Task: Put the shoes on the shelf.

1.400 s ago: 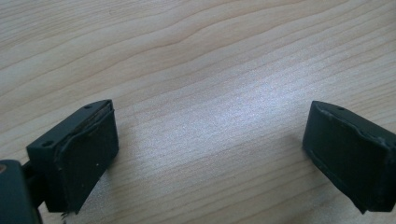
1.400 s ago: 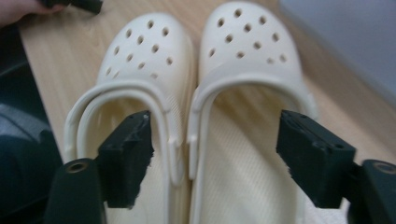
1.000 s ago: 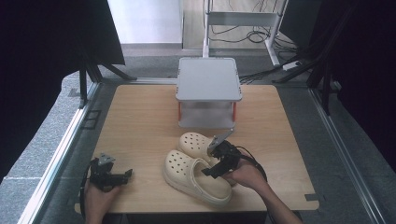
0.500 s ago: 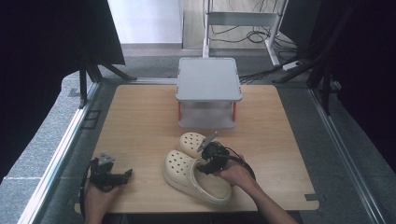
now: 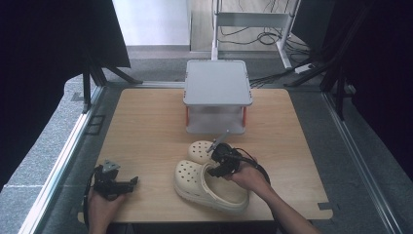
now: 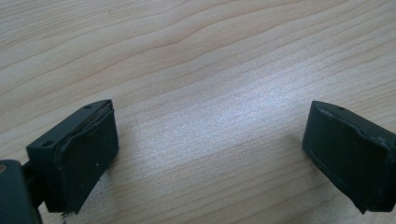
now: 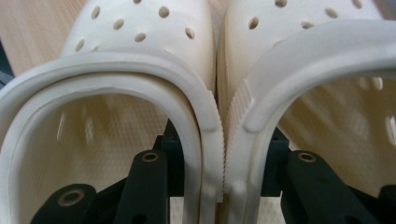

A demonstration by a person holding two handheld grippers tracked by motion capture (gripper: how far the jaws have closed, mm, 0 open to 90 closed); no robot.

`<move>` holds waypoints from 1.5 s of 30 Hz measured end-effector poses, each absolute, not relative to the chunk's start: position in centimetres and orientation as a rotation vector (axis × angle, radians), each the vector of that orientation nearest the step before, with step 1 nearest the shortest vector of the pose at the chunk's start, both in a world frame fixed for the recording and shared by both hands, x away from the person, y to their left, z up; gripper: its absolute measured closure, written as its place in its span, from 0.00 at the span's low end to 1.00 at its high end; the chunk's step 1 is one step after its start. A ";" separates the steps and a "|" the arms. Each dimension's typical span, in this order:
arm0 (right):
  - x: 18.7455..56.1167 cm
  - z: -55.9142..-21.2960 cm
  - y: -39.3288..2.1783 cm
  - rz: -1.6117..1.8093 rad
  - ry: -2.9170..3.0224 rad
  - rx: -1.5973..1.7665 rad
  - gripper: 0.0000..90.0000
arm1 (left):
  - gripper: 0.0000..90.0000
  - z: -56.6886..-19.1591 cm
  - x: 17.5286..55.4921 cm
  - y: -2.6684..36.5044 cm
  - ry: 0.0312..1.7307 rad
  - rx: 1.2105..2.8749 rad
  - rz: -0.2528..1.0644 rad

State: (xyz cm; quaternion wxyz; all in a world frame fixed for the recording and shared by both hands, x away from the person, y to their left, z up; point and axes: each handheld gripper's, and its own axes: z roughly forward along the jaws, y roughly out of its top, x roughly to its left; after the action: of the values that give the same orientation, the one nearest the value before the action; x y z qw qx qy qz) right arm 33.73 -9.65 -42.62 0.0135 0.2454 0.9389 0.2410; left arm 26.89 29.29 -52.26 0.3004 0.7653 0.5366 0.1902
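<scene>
Nearest you, at the front left corner of the table (image 5: pixel 146 122), your left gripper (image 5: pixel 127 184) rests low over bare wood with its jaws spread wide and nothing between them; in the left gripper view the two black pads (image 6: pixel 88 158) stand far apart above the plain wood grain. Over to the right, a little farther in, your right gripper (image 5: pixel 214 168) reaches into the pair of cream clogs. Its jaws have just been closing, and they now pinch the two inner side walls together: in the right gripper view one jaw sits inside the left clog (image 7: pixel 140 56), the other inside the right clog (image 7: pixel 317 70), and the ribbed edges of the two shoes press against each other between them. From above, the nearer clog (image 5: pixel 209 187) lies with its toe pointing left and slightly away from you, and the farther clog (image 5: pixel 200 151) lies just behind it, touching it, partly covered by your gripper and its cable. Beyond the shoes, near the middle of the far edge, stands a small grey rack (image 5: pixel 216 83) with a flat top and orange posts, close to the farther clog but apart from it.
</scene>
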 end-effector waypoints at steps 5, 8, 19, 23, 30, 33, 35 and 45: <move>33.7 -40.7 -10.2 0.758 2.920 0.780 0.71 | 0.04 -52.3 26.9 29.3 1.424 2.031 0.504; 33.8 -39.3 -10.6 0.763 2.917 0.791 0.71 | 0.04 -52.3 26.9 29.3 1.425 2.031 0.504; 34.3 -34.8 -11.5 0.790 2.889 0.849 0.71 | 0.04 -52.3 26.9 29.2 1.429 2.023 0.501; 34.6 -33.0 -11.8 0.804 2.855 0.869 0.71 | 0.04 -52.3 26.9 29.3 1.427 2.026 0.502; 35.6 -30.2 -12.3 0.836 2.807 0.915 0.71 | 0.04 -52.2 26.9 29.3 1.427 2.028 0.500; 36.1 -29.2 -12.4 0.832 2.779 0.947 0.71 | 0.04 -52.2 26.9 29.3 1.426 2.028 0.501; 36.5 -28.6 -12.4 0.824 2.759 0.962 0.71 | 0.04 -52.2 26.9 29.3 1.426 2.028 0.501; 38.8 -26.2 -12.3 0.841 2.664 1.054 0.71 | 0.04 -52.2 26.9 29.3 1.427 2.029 0.494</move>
State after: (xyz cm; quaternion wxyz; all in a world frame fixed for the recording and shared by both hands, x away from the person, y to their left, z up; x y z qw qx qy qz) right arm 38.81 -12.34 -26.20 0.0779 0.3520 0.8894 0.2809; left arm 26.89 29.30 -52.21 0.3014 0.7650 0.5379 0.1861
